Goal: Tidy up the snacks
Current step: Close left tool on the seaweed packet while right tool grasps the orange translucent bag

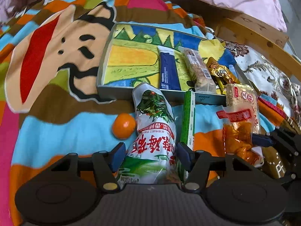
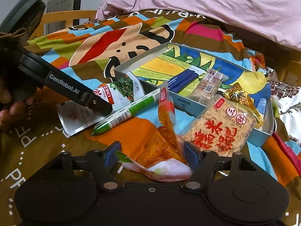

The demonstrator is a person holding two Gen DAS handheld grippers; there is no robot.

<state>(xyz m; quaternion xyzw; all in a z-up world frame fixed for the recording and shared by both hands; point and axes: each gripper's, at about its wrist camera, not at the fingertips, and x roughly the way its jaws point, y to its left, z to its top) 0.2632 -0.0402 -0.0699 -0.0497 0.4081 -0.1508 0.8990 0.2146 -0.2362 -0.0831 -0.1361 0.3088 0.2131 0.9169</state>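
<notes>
My left gripper (image 1: 152, 155) is shut on a white and green snack bag (image 1: 156, 131) whose far end leans on the front wall of the grey tray (image 1: 116, 92). My right gripper (image 2: 152, 155) is shut on a clear orange snack packet (image 2: 165, 145) lying on the blanket. In the tray lie a blue packet (image 1: 168, 69), a cereal bar (image 1: 199, 69) and a gold packet (image 1: 220, 71). A rice-cracker pack (image 2: 222, 128) leans on the tray's near right corner. A green sausage stick (image 2: 128, 111) lies between the two bags, and a mandarin (image 1: 124, 125) sits left of the white bag.
Everything rests on a colourful cartoon blanket (image 1: 56, 66) spread over a bed. A pink duvet (image 2: 207, 9) is heaped behind the tray, and a wooden bed frame (image 1: 263, 37) runs along the far right. A person's hand (image 2: 11, 109) holds the left gripper's handle.
</notes>
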